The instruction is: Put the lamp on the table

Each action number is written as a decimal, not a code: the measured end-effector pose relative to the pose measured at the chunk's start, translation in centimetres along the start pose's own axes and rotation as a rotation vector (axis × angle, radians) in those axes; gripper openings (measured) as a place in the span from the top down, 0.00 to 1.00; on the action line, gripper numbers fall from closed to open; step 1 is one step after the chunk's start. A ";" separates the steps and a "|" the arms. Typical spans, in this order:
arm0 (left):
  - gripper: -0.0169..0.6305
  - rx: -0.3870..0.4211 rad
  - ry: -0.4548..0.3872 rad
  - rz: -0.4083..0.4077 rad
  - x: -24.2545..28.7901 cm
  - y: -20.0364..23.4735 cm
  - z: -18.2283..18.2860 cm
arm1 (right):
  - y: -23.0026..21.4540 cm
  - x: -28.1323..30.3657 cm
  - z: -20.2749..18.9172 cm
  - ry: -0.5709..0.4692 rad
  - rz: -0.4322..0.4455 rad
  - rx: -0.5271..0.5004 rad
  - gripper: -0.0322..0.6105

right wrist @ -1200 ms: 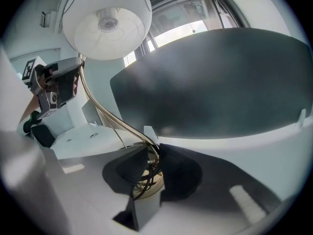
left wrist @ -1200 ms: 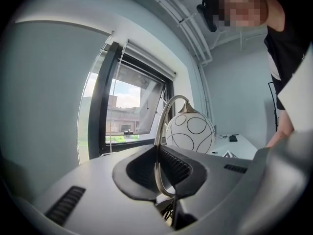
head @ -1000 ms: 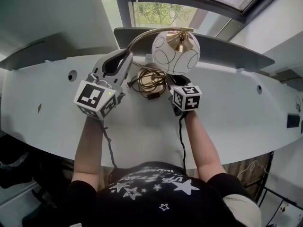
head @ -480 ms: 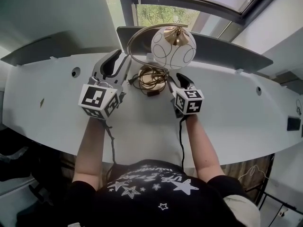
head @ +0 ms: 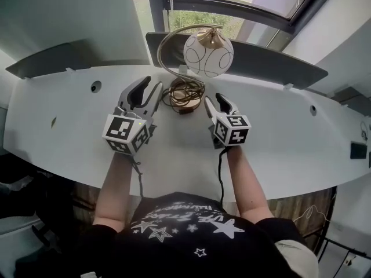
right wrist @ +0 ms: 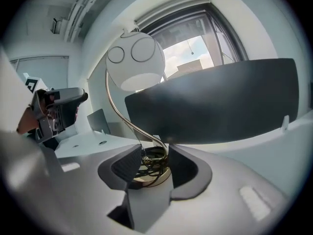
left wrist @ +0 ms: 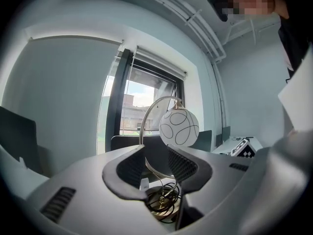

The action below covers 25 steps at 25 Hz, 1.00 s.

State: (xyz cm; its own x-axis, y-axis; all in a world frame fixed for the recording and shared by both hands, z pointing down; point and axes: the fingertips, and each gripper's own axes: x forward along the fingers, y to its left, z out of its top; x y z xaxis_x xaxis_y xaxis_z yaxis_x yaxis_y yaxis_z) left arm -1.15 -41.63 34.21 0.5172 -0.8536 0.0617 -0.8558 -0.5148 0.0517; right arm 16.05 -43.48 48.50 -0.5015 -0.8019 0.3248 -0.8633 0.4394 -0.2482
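Brass-stemmed lamp with white glass globe shade (head: 207, 53) stands upright on the white curved table (head: 301, 132), its round base with coiled cord (head: 184, 94) straight ahead, between the two grippers. Left gripper (head: 152, 86) jaws are opening, right gripper (head: 213, 100) jaws wide; neither touches the lamp. Both tips sit just beside the base, neither clearly nearer; looks placed, so I'd back off.

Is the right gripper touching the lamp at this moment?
Apart. In the head view the open right gripper sits short of the lamp, with a sliver of table showing between its tips and the lamp's base.
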 end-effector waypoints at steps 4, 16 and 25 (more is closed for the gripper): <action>0.78 -0.021 -0.008 -0.013 -2.0 -0.7 -0.5 | 1.6 -1.9 0.6 -0.032 -0.023 -0.034 0.73; 0.78 -0.033 0.005 -0.064 -10.4 -2.6 -1.3 | 6.6 -8.6 1.4 -0.108 -0.123 -0.055 0.85; 0.78 -0.044 0.057 -0.093 -16.8 -4.9 -3.4 | 11.2 -14.4 0.1 -0.141 -0.142 -0.075 0.95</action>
State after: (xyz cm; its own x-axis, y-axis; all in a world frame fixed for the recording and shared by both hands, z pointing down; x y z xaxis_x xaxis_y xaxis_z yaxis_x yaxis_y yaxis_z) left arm -5.62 -24.47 36.34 0.5952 -0.7959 0.1108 -0.8034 -0.5864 0.1037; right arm 13.59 -27.02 40.99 -0.3665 -0.9042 0.2191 -0.9290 0.3429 -0.1390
